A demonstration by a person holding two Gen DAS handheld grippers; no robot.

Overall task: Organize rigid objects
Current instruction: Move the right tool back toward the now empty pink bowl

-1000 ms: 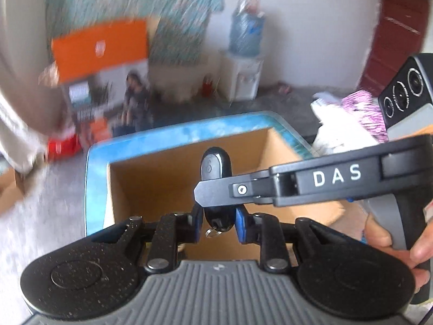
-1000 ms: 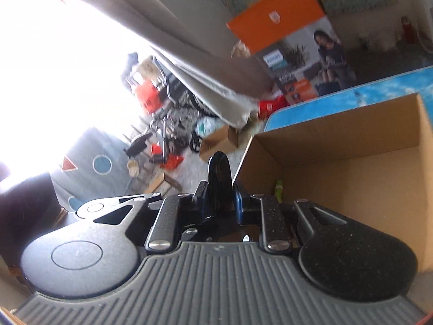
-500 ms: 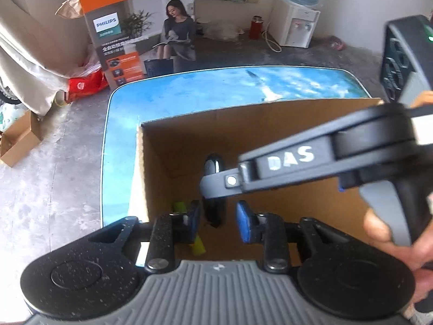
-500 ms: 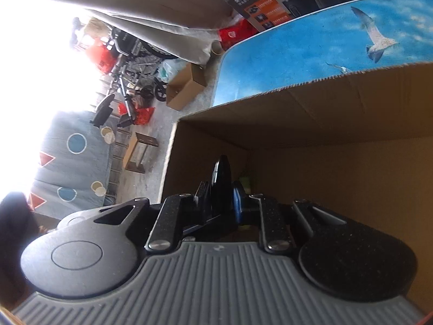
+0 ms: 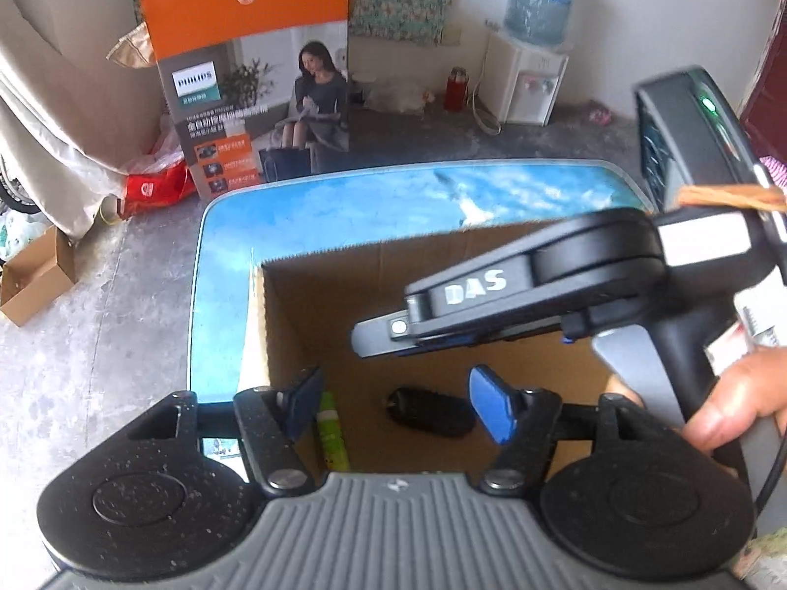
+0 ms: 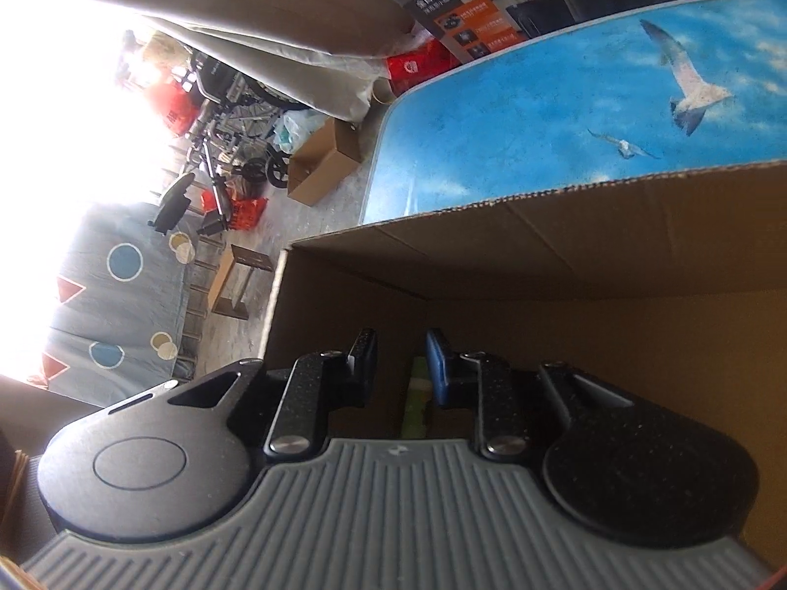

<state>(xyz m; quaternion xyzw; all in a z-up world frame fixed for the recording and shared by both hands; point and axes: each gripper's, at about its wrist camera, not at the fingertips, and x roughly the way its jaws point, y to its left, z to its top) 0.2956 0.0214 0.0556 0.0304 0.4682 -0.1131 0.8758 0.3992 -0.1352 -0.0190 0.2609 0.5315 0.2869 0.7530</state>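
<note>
Two claws hang over the cardboard box (image 5: 275, 324) and both are empty now. Left claw (image 5: 393, 405) at the bottom of its own view: jaws have just been opening, now wide apart, nothing pressed between the pads. Lower centre of that frame, on the box floor, lies the black key fob (image 5: 433, 410), dropped in, with a green tube (image 5: 332, 435) just beside it to the left. Right claw (image 6: 401, 368) has just been parting too, a narrow gap, no object in it; the green tube shows through that gap. Its body cuts across the right of the left view, gripped by a hand (image 5: 738, 408). So the drop looks done, I'd say. Next move calls for lifting both claws clear of the box walls and finding another rigid piece on the blue counter (image 5: 344, 201).
</note>
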